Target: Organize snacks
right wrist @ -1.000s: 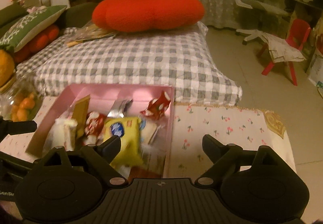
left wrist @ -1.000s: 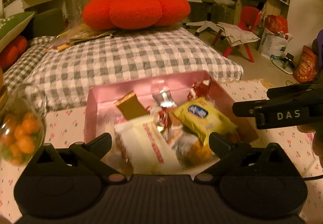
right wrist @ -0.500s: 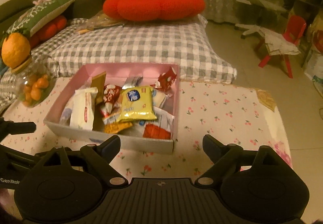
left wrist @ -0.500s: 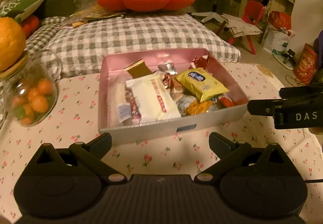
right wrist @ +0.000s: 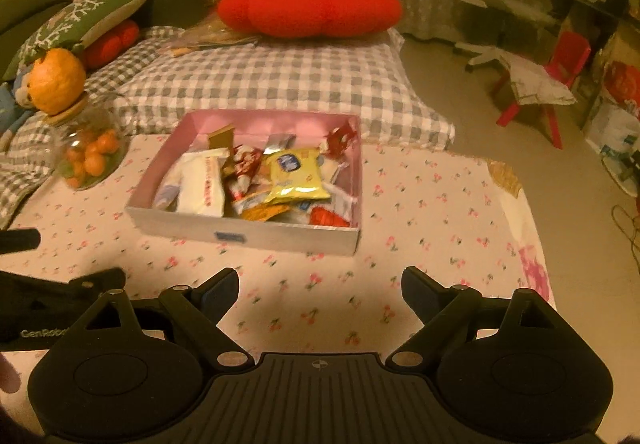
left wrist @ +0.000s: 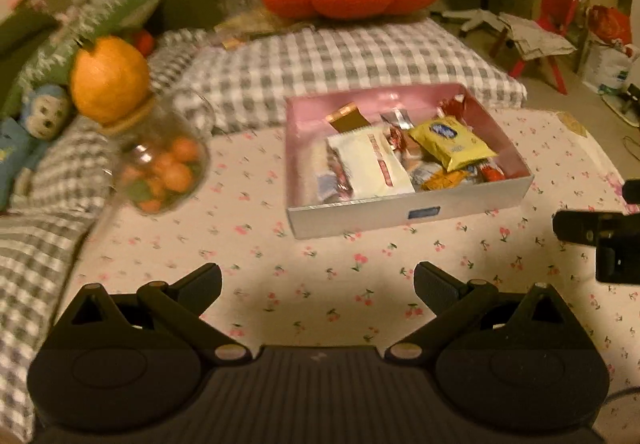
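A shallow box [left wrist: 400, 213] [right wrist: 256, 230], pink inside and pale outside, sits on the flowered tablecloth. It holds several wrapped snacks: a white packet [left wrist: 370, 163] [right wrist: 202, 183], a yellow packet [left wrist: 450, 141] [right wrist: 296, 175], a brown bar [left wrist: 348, 115] and small red wrappers. My left gripper [left wrist: 318, 278] hovers open over bare cloth, well short of the box's near wall. My right gripper [right wrist: 320, 284] is likewise open and empty, in front of the box. Each gripper shows at the edge of the other's view.
A glass jar [left wrist: 164, 167] [right wrist: 88, 155] of small orange fruits, topped by an orange ball, stands left of the box. Behind lie a checked cushion [right wrist: 272, 79] and a red pumpkin pillow [right wrist: 308, 5]. The table's right edge [right wrist: 536, 236] drops to the floor.
Both grippers have drawn back from the box and risen slightly. The box was right under the fingers and now lies farther ahead. Both stay open and empty.
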A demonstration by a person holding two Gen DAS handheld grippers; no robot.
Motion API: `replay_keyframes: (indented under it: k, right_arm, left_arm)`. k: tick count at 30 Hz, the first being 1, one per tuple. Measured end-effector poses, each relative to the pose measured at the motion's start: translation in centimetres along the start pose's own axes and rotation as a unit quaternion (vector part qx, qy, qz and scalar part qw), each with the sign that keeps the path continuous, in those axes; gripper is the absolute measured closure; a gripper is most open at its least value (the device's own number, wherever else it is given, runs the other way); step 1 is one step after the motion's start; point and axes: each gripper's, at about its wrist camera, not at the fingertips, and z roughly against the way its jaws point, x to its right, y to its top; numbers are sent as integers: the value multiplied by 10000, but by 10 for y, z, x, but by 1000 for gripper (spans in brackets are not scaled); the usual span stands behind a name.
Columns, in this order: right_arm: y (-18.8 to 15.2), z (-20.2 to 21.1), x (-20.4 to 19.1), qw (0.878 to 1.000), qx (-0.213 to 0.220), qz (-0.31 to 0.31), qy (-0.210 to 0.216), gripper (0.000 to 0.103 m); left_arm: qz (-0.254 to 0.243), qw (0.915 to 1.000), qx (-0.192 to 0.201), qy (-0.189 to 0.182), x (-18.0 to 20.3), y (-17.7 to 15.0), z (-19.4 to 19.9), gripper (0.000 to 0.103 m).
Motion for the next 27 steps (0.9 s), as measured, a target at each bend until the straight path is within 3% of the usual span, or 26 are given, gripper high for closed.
replay_keyframes:
  k: [8, 16, 27]
  right_arm:
    - [-7, 28, -11, 9996, 184, 182, -103, 12]
    - [-9, 29, -15, 9998, 190, 76, -81, 12]
    - [-18, 15, -15, 9999, -114, 12, -32, 12]
  left_arm:
    - [348, 9993, 133, 12, -4, -1, 30, 0]
    - [535, 9982, -224, 158, -1, -14, 19, 0]
    - [646, 9973, -216, 282, -5, -18, 19, 0]
